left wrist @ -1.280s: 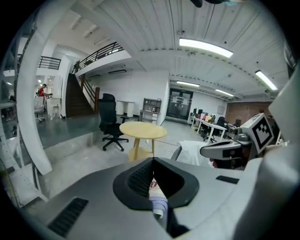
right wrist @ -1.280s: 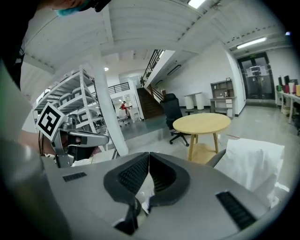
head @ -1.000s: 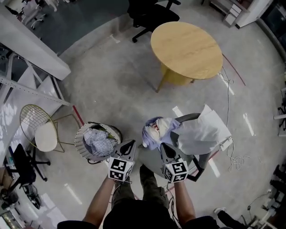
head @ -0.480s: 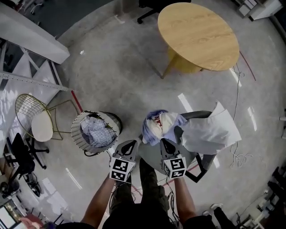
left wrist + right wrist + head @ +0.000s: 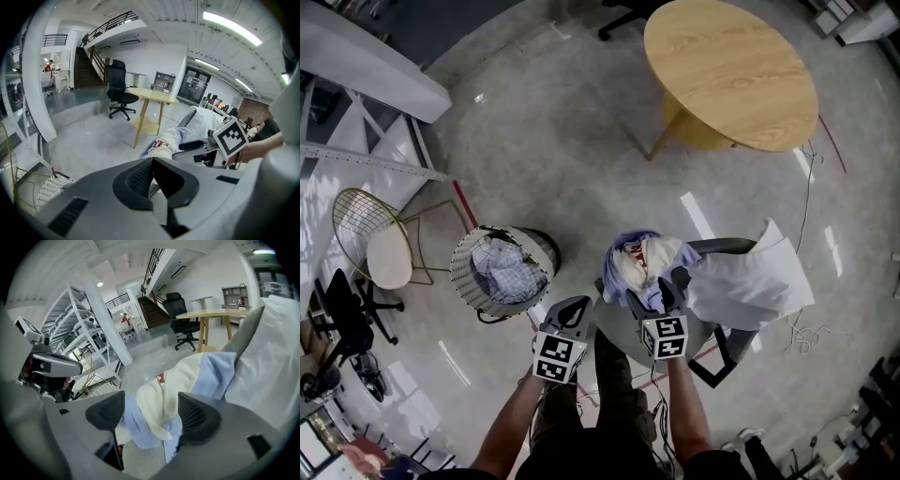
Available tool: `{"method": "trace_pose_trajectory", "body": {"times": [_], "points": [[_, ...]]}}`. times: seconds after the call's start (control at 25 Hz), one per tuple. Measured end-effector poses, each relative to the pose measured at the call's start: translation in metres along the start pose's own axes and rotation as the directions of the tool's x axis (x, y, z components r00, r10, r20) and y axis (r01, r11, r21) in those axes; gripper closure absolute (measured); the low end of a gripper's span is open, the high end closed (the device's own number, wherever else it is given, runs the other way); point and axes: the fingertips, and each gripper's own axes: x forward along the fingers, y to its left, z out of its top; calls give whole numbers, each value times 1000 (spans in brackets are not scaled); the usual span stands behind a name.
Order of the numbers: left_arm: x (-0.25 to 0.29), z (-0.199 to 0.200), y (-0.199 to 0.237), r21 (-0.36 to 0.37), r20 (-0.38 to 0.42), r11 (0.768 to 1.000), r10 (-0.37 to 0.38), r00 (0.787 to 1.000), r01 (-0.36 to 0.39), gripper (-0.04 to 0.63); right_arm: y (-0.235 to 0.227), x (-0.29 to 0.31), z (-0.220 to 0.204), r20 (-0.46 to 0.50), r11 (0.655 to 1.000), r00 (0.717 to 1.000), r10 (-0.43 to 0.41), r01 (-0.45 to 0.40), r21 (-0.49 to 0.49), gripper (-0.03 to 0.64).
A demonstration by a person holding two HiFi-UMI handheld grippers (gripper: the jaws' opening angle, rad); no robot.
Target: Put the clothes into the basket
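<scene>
A pile of clothes [image 5: 639, 265], cream and light blue, lies on a grey chair [image 5: 719, 247]. My right gripper [image 5: 654, 292] is at the pile's near edge. Its jaws have just been opening and now stand wide. The right gripper view shows the cream and blue clothes [image 5: 164, 394] lying between the pads of my right gripper [image 5: 152, 412], and the pads do not press on them. My left gripper [image 5: 573, 307] is shut and empty, between the chair and the wire basket [image 5: 461, 281]. The basket holds a checked blue garment [image 5: 506, 274]. In its own view my left gripper [image 5: 152, 164] has its jaws together.
A large white cloth [image 5: 752, 279] drapes over the chair's right side. A round wooden table [image 5: 731, 64] stands beyond it. A gold wire chair [image 5: 367, 246] and white shelving [image 5: 356, 164] are at the left. Cables [image 5: 802, 333] lie on the floor at the right.
Both grippers have come down. The right gripper's jaws were shut and now stand open around the near edge of the clothes pile. The left gripper stays shut.
</scene>
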Motion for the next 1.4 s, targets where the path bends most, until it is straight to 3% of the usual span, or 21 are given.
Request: {"method": "trace_pose_trajectory", "body": {"times": [0.4, 0.68, 0.84, 1.16, 1.4], "points": [[5, -8, 5, -60, 8, 998, 6, 1000, -6, 588, -6, 34, -14, -67, 998, 997, -40, 37, -43, 249], [4, -23, 9, -98, -10, 995, 18, 1000, -18, 588, -4, 40, -17, -71, 998, 997, 30, -26, 53, 255], [0, -23, 12, -105, -5, 994, 31, 1000, -31, 588, 5, 39, -16, -77, 992, 993, 89, -81, 99, 380], [-11, -24, 18, -114, 15, 992, 52, 999, -50, 588, 6, 33, -16, -58, 994, 995, 84, -79, 71, 510], [-22, -32, 17, -118, 20, 992, 54, 998, -51, 589, 5, 31, -15, -62, 999, 997, 40, -40, -3, 541]]}}
